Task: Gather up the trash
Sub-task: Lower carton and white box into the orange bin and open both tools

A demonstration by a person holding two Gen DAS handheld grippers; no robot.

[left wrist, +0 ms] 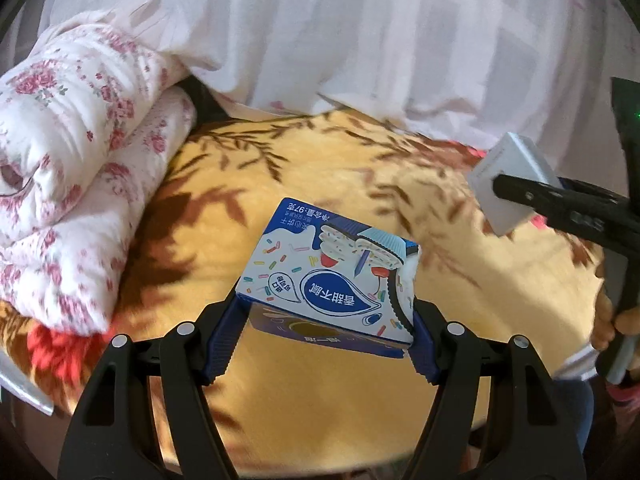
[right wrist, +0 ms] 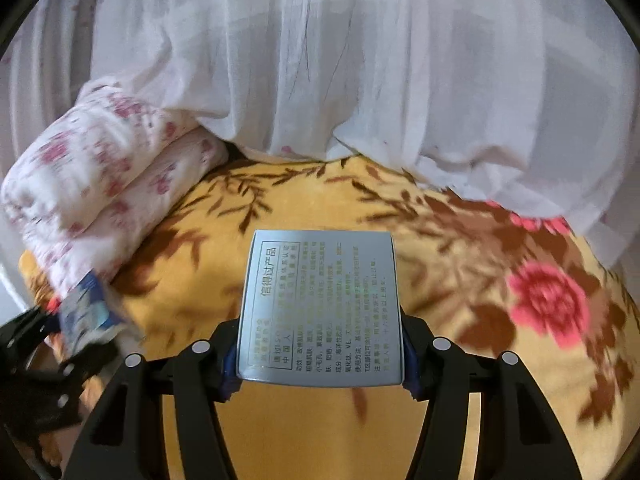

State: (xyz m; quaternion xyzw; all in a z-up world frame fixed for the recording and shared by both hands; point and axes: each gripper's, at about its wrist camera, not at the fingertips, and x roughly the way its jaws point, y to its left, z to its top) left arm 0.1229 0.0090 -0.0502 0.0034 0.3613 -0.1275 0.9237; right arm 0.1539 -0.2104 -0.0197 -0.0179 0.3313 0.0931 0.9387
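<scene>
My left gripper (left wrist: 326, 320) is shut on a blue and white cookie box (left wrist: 328, 268) and holds it above the yellow flowered blanket (left wrist: 320, 168). My right gripper (right wrist: 320, 356) is shut on a silver box (right wrist: 320, 308) with printed text, also above the blanket. In the left wrist view the silver box (left wrist: 508, 184) and the right gripper show at the right edge. In the right wrist view the cookie box (right wrist: 88, 312) shows blurred at the lower left.
A folded white quilt with pink flowers (left wrist: 80, 184) lies at the left on the blanket. A white sheer curtain (right wrist: 360, 80) hangs across the back. The blanket (right wrist: 480, 280) carries red flowers at the right.
</scene>
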